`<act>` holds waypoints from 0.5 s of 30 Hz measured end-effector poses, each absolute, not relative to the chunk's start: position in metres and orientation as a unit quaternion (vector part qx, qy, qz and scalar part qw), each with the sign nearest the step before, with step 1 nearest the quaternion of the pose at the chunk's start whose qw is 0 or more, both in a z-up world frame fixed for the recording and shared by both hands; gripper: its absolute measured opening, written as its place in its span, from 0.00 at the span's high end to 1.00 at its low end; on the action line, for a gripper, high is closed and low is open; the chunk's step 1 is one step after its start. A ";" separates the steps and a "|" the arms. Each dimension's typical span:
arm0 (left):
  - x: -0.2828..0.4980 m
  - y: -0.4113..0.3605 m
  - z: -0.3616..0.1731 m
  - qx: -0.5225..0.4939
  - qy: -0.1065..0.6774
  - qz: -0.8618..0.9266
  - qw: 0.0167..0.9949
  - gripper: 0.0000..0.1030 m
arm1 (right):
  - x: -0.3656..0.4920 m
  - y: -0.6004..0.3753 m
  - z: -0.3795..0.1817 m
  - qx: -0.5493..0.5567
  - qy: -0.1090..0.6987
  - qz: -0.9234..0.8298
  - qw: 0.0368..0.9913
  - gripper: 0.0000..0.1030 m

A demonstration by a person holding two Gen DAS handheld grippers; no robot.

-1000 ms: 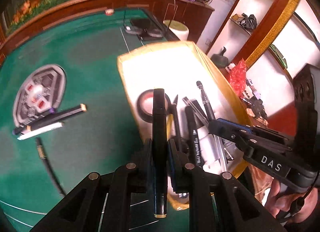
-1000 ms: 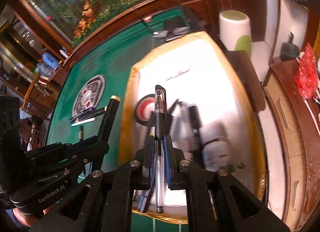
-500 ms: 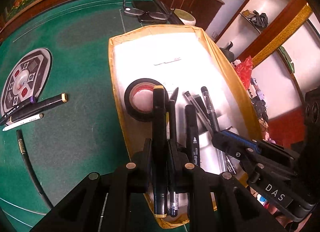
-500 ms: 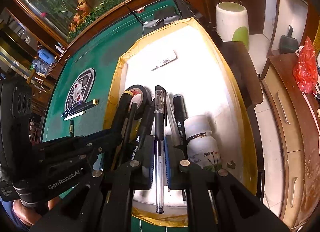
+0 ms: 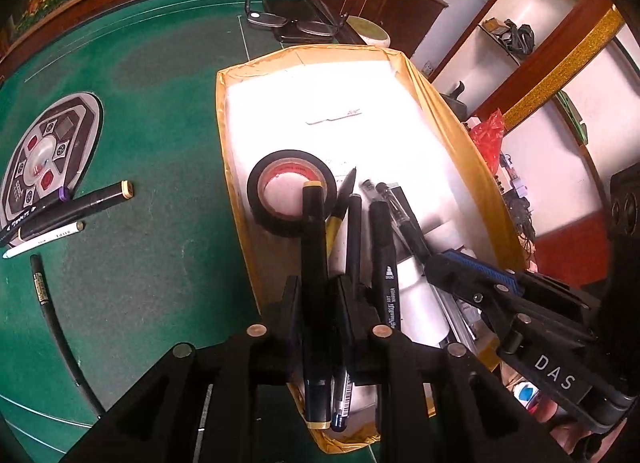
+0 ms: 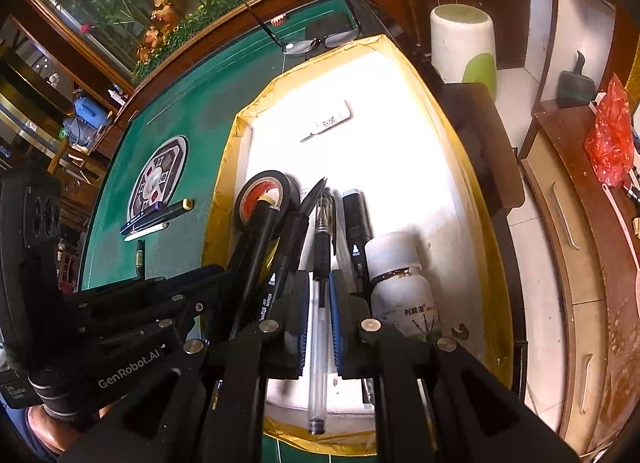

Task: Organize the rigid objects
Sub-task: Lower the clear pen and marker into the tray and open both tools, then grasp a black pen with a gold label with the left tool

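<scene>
Jaws of the left gripper [image 5: 316, 299] have just been opening and stand slightly apart beside a black marker [image 5: 314, 263] over the near end of the yellow-rimmed tray [image 5: 228, 143], while the right gripper [image 6: 319, 299] is clamped on a clear pen [image 6: 319, 323]. Toward twelve o'clock lies a black tape roll [image 5: 290, 197]; toward two o'clock from the right gripper, a white bottle [image 6: 400, 283]. Out at ten o'clock, more markers [image 5: 76, 209] lie on the green table [image 5: 160, 123].

Both wrist views look steeply down, close over the shared tray [image 5: 230, 135].
</scene>
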State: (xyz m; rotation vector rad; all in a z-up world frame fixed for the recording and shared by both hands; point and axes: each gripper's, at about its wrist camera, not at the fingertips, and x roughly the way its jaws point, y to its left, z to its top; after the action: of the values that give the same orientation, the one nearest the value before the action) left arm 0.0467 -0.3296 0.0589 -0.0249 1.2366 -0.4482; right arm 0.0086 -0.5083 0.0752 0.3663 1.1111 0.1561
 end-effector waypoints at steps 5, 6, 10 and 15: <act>0.041 -0.323 0.066 -0.014 0.568 -0.210 0.795 0.78 | 0.004 -0.507 0.082 0.169 0.512 0.066 0.840 0.89; 0.040 -0.322 0.067 -0.014 0.567 -0.211 0.796 0.78 | 0.003 -0.506 0.083 0.168 0.508 0.066 0.842 0.89; 0.036 -0.314 0.072 -0.013 0.561 -0.210 0.801 0.78 | 0.000 -0.500 0.094 0.167 0.488 0.070 0.854 0.89; 0.033 -0.294 0.078 -0.022 0.551 -0.199 0.810 0.78 | 0.001 -0.486 0.101 0.162 0.476 0.083 0.860 0.84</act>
State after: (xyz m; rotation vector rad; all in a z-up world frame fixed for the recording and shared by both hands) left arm 0.0333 -0.2945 0.0780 -0.0463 1.1783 -0.4263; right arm 0.0015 -0.4859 0.1015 0.3407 0.9999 0.1736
